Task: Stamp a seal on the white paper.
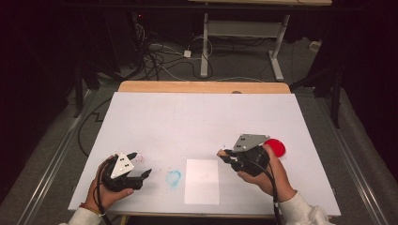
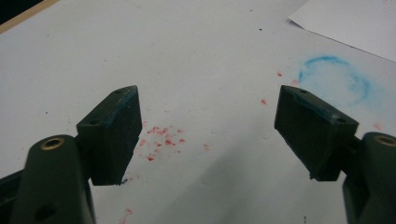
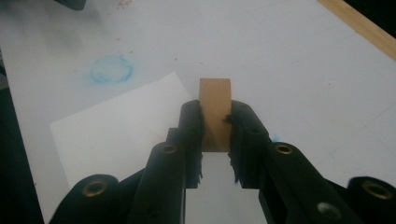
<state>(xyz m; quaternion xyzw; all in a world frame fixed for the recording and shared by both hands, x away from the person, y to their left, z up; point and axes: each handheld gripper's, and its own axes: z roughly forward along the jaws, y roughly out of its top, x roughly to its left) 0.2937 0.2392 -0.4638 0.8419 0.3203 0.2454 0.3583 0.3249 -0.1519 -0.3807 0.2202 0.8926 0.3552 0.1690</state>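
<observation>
Centrally in the right gripper view: small wooden block (image 3: 215, 112), tan, flat-faced, rectangular, clamped between both black jaws of right gripper (image 3: 215, 133), upper end standing clear above the pads. Looks like a stamp or a stamp handle, judged from the ink marks nearby; working face hidden, so cannot confirm. Held upright by the narrow sides, probably to keep one face free for pressing down. In the high view, same block (image 1: 220, 153) a tan speck at the gripper tips, right of centre, just beside the upper right corner of the white paper sheet (image 1: 202, 181); touching or hovering cannot be told. Sheet lying flat near the lower edge of the frame, blank as far as visible, likely the target for a print. Red round pad (image 1: 276, 147) just behind the right hand (image 1: 267, 173), mid-right of frame, plausibly the ink source, kept within easy reach. Blue ring-shaped smudge (image 1: 173, 178) on the white table cover (image 1: 197, 117), just left of the sheet; also upper right in the left gripper view (image 2: 334, 77). Red specks (image 2: 161, 140) scattered on the cover between the left jaws. Left gripper (image 1: 138, 164) at lower left of the high view, jaws spread wide, nothing between them, parked well apart from the sheet, seemingly idle or ready to steady the paper. Wooden table edge (image 1: 204, 86) along the far side; cables on the floor beyond.
</observation>
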